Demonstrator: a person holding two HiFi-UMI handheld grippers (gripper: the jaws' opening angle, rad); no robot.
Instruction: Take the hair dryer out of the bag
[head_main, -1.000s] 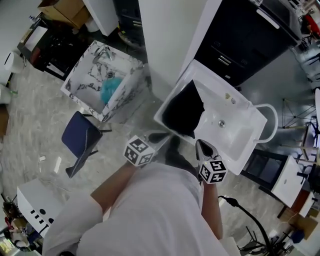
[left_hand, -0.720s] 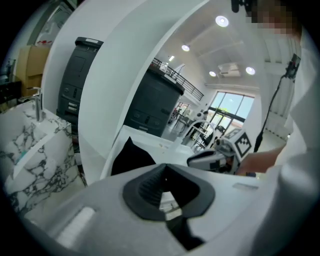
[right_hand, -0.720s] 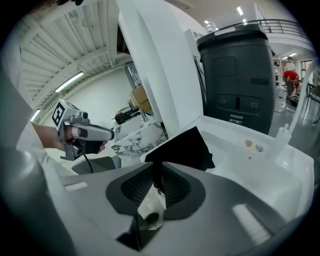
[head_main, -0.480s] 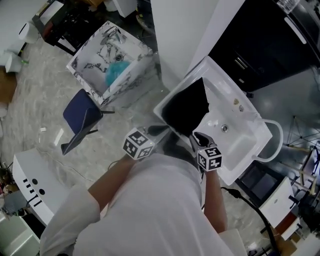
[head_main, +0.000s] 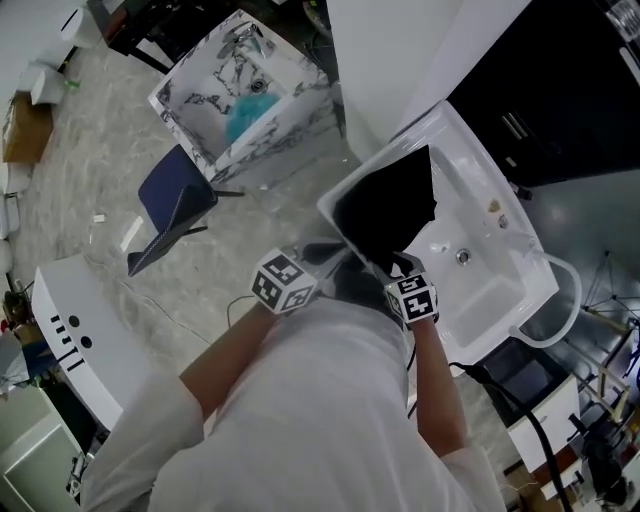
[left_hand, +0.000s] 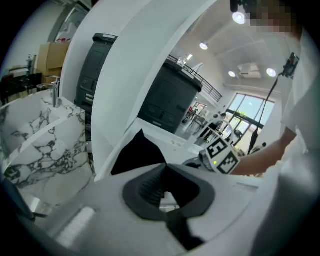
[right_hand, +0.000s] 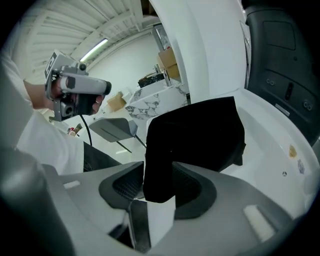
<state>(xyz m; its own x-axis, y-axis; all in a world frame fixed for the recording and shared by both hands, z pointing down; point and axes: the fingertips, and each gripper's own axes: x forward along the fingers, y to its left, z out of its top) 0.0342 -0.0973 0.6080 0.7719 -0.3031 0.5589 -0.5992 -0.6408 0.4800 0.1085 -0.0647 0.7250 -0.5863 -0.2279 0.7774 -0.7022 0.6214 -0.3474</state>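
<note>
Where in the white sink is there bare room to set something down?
Bare: the sink floor around the drain, between the black bag and the opposite rim. Crowded: the bag's near end, where the right gripper, jaws opening, straddles its corner.

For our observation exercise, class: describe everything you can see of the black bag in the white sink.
The black bag looks like soft, matte fabric with no print visible. It stands slumped in the left end of the white sink as the head view shows it, with one corner peaking upward. Its mouth and contents cannot be seen. The right gripper has its jaws opening around the bag's nearest lower corner. Whether the pads touch it cannot be told.
</note>
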